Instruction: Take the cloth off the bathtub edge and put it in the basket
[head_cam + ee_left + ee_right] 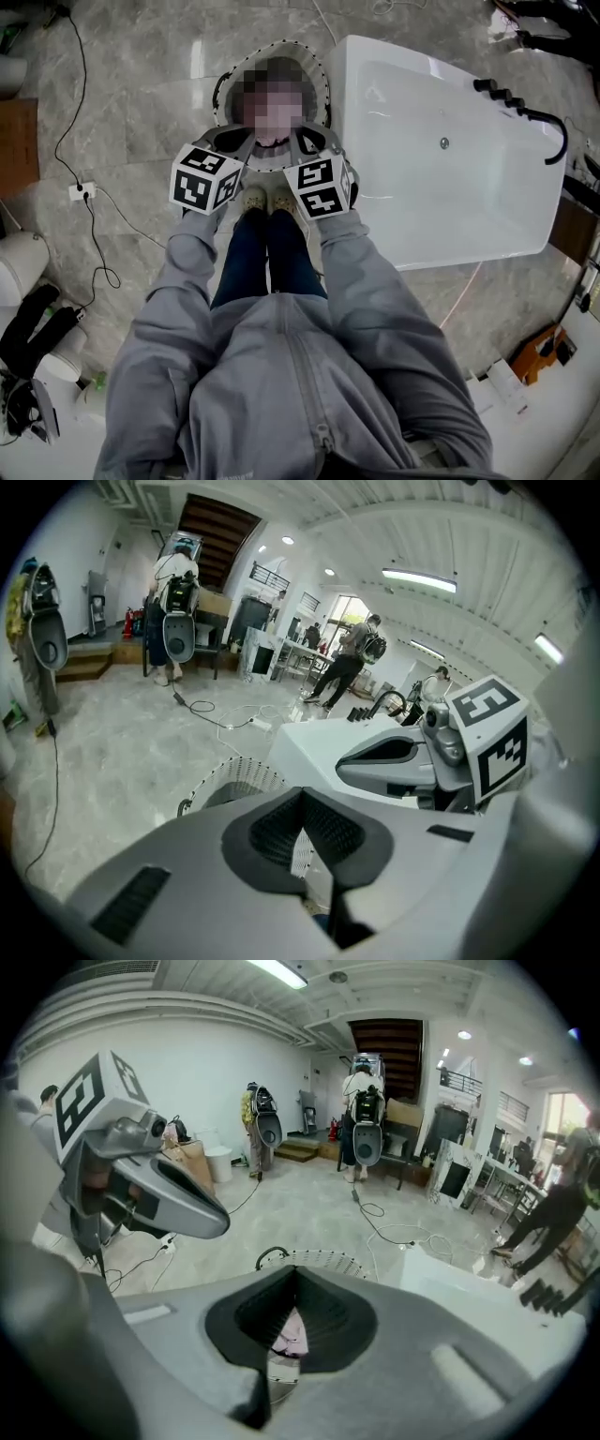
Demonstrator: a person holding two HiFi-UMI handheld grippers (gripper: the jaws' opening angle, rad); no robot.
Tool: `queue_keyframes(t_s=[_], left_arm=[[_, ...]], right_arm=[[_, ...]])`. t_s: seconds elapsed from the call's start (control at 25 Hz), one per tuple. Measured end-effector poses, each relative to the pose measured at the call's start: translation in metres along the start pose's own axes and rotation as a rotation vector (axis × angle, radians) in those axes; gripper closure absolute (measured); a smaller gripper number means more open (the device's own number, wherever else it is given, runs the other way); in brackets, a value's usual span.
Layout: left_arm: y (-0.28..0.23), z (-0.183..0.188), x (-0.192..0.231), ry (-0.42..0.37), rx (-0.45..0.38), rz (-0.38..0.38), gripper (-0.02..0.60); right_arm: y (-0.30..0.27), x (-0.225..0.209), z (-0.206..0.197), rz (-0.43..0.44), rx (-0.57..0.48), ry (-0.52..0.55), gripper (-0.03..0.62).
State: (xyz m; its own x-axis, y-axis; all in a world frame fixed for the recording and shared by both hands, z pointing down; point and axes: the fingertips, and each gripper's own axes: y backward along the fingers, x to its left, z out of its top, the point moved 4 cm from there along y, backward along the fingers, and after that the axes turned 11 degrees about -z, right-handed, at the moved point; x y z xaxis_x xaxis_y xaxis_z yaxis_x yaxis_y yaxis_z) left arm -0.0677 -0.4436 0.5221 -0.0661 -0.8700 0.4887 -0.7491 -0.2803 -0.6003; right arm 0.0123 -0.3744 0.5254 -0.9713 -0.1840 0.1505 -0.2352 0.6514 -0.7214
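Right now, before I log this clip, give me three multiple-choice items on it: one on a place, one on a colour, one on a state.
1. Where does the basket stand relative to the bathtub?
A) inside it
B) on the floor beside it
C) on its rim

2. What colour is the bathtub?
A) black
B) blue
C) white

3. How are the fingers of the left gripper and right gripper?
A) shut
B) wide apart
C) clamped on a cable

Answers:
1 B: the head view shows the basket on the floor at the bathtub's end.
2 C: its whole shell is white.
3 A: each gripper view shows its fingers closed together at the tips.
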Motion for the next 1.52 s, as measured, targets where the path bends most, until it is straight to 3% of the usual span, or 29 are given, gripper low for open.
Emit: queue_keyframes(t_s=[0.28,0.6,0.84,1.12,1.52], left_arm=[[0.025,0.026,-0.032,-0.068,-0.079,0.042,0.575],[0.065,0.058,-0.079,-0.140,-0.188,0.076,0.575],[0.095,0.086,-0.108,-0.176,-0.313,0.103,0.575],[0.138,0.115,-0.147,-0.253,-0.451,0.158,0.575],[0.195,0.148,-0.198,-0.356,-0.659,0.228,0.575]], right_arm=[[0.041,-0.005,0.026,-0.012,-0.076,-0.061,0.589],[0.103,-0.010,0.052,-0.032,-0.180,-0.046,0.589],[0.156,-0.023,0.085,-0.117,-0.316,-0.026,0.589],[0.219,-0.040,0.119,-0.201,-0.475,-0.111,0.589],[0.279,-0.045,0.147,-0.242,-0.640,-0.158,0.589]])
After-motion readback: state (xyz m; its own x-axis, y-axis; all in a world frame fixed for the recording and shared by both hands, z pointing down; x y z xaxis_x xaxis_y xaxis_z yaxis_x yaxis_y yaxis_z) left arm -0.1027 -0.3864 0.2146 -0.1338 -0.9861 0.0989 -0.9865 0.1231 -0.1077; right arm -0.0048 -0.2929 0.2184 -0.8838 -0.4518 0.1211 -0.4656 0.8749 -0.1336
